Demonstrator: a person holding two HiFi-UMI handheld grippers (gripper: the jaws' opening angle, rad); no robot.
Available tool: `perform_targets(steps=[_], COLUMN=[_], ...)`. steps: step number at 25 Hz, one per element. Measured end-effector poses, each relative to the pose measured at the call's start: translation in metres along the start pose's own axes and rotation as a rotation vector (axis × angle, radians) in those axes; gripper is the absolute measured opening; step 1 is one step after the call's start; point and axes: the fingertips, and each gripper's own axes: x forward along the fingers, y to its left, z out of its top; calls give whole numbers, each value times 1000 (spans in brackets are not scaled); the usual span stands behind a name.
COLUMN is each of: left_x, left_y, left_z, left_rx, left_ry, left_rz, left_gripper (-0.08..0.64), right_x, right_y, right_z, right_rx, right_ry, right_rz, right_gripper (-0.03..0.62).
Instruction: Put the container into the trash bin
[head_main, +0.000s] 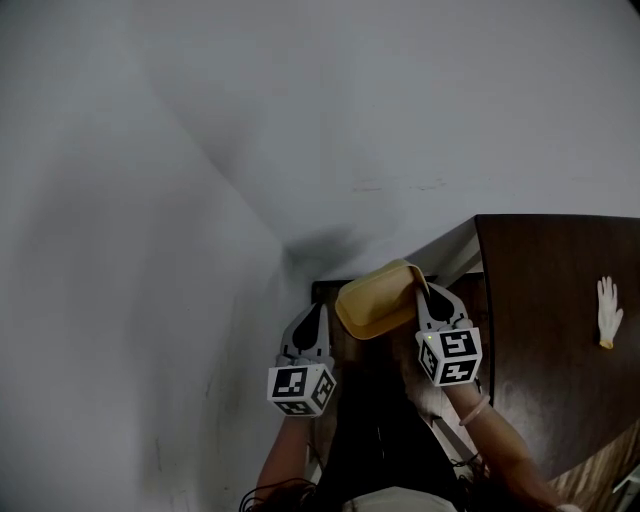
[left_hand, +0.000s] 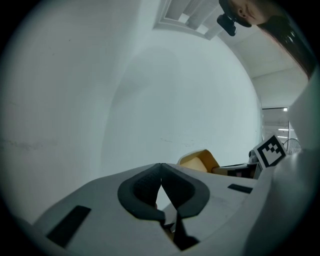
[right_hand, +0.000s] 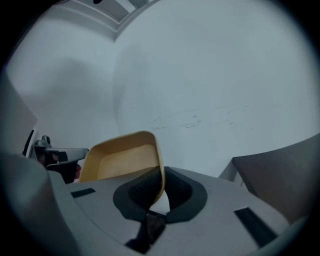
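A tan, shallow container (head_main: 375, 305) hangs tilted in the air, and my right gripper (head_main: 425, 290) is shut on its right rim. In the right gripper view the container (right_hand: 125, 160) rises to the left of the right gripper (right_hand: 162, 172), its thin wall pinched between the pads. My left gripper (head_main: 312, 315) hovers just left of the container, shut with nothing in it. The left gripper view shows the left gripper (left_hand: 161, 167) with tips touching and the container (left_hand: 200, 161) beyond. A dark shape (head_main: 385, 420) lies beneath both grippers; whether it is the trash bin I cannot tell.
A dark brown table (head_main: 560, 320) stands at the right with a white glove (head_main: 609, 310) lying on it. White walls meet in a corner straight ahead. A person's forearms reach in from the bottom edge.
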Motion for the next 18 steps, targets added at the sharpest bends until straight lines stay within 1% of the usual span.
perform_targets(steps=[7,13,18], left_x=[32,56,70], left_y=[22,35,51], left_z=[-53,-99,-140], left_rx=[-22,-30,-73], left_ry=[26,50,64], left_rz=[-7,-12,8], left_gripper=[19,20,20], right_x=[41,79,114], right_y=[-7,-11,-12], right_z=[-50,-102,-152], right_rx=[-79,-177,-280], right_ry=[53,107,158], right_rz=[-1,14,26], right_gripper=[21,23,26])
